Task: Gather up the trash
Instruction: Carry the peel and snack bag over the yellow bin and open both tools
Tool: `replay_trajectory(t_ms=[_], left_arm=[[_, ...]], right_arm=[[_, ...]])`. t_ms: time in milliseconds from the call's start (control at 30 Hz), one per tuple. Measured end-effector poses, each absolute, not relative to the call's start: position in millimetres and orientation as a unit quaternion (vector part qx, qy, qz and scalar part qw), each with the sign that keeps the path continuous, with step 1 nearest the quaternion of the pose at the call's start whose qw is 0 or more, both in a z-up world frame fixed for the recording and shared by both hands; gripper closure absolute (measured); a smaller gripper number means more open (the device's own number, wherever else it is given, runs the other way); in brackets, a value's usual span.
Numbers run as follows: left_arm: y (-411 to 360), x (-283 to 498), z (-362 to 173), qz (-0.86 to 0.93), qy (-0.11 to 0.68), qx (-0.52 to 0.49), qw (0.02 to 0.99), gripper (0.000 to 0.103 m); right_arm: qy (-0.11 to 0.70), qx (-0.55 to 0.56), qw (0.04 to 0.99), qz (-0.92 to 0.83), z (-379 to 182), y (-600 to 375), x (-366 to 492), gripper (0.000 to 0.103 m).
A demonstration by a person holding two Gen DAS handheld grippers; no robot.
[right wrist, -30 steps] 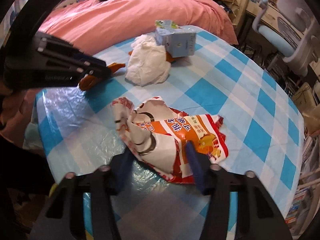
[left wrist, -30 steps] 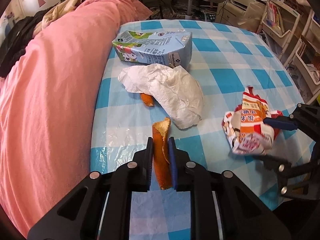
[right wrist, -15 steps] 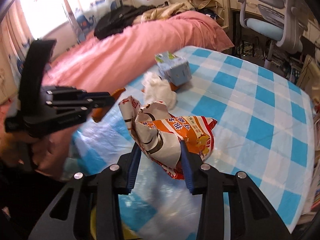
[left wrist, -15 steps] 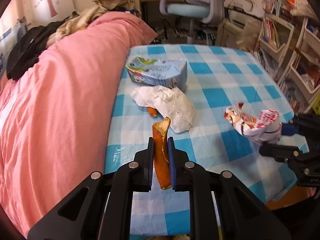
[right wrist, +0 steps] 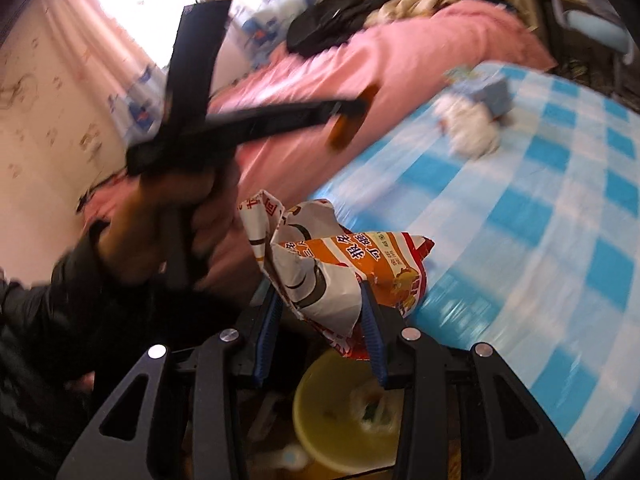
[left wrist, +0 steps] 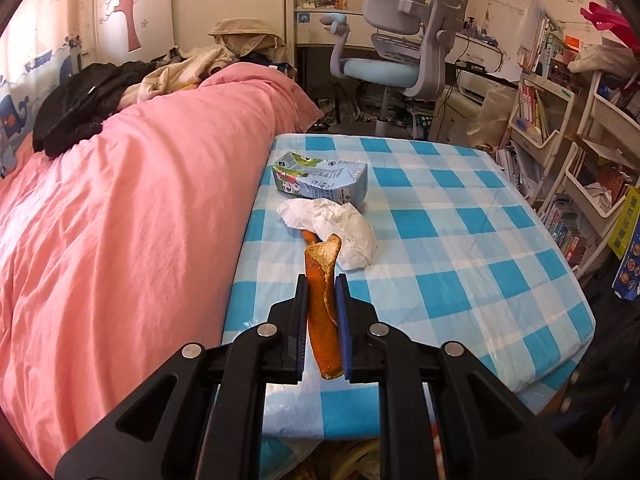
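Observation:
My left gripper [left wrist: 322, 286] is shut on a strip of orange peel [left wrist: 320, 312], held upright above the near edge of the blue checked table [left wrist: 460, 248]. On the table lie a crumpled white tissue [left wrist: 340, 224], a second bit of peel [left wrist: 309, 236] under it and a light blue drink carton [left wrist: 320, 178]. My right gripper [right wrist: 320, 300] is shut on a crumpled orange and white snack wrapper [right wrist: 336, 264], lifted off the table's edge above a yellow bin [right wrist: 332, 428]. In the blurred right wrist view the left gripper [right wrist: 352, 114] shows with the peel [right wrist: 344, 132], held by a hand [right wrist: 168, 232].
A pink duvet [left wrist: 120, 220] lies along the table's left side. An office chair [left wrist: 404, 56] stands beyond the table. Shelves of books [left wrist: 568, 168] line the right. The bin holds some white and green rubbish [right wrist: 370, 404].
Both grippers have lifted and pulled back from the table with their loads. The wrapper has come off the tabletop and now hangs over the yellow bin. The right jaws narrowed on it.

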State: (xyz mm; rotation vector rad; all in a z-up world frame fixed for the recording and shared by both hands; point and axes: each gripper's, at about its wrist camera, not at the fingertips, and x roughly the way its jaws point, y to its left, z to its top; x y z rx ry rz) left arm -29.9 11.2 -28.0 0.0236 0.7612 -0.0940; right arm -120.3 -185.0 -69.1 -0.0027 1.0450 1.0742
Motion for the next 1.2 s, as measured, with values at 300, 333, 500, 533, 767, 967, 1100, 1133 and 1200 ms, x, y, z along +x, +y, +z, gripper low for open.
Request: replay_trajectory(t_ms=[300, 333, 500, 533, 767, 967, 1100, 1133, 1200], left_arm=[[3, -60, -35, -0.052, 0.378, 0.016, 0.924, 0.09], [2, -63, -36, -0.053, 0.379, 0.016, 0.924, 0.09], [-8, -79, -45, -0.059, 0.39, 0.023, 0.919, 0.09], [-10, -82, -47, -0.06, 0.391, 0.023, 0.918, 0.09], [-28, -112, -69, -0.076, 0.421, 0.024, 0.903, 0.09], [-47, -142, -97, -0.095, 0.462, 0.028, 0.881, 0.09], [-58, -159, -118, -0.116, 0.502, 0.032, 0.856, 0.09], [-60, -162, -123, -0.121, 0.516, 0.032, 0.847, 0.09], [-63, -167, -130, -0.123, 0.529, 0.036, 0.839, 0.085]], right_arm=[[0.53, -0.059, 0.703, 0.471, -101, -170, -138, 0.044], [0.527, -0.064, 0.709, 0.465, -100, -171, -137, 0.044], [0.501, -0.053, 0.754, 0.422, -90, -187, -129, 0.035], [0.492, -0.054, 0.77, 0.403, -87, -191, -125, 0.033], [0.459, -0.051, 0.835, 0.3, -78, -221, -105, 0.027], [0.439, -0.087, 0.858, 0.252, -80, -221, -106, 0.021], [0.432, -0.112, 0.863, 0.234, -83, -223, -111, 0.02], [0.43, -0.117, 0.865, 0.23, -83, -224, -112, 0.02], [0.428, -0.123, 0.868, 0.222, -83, -225, -113, 0.017]])
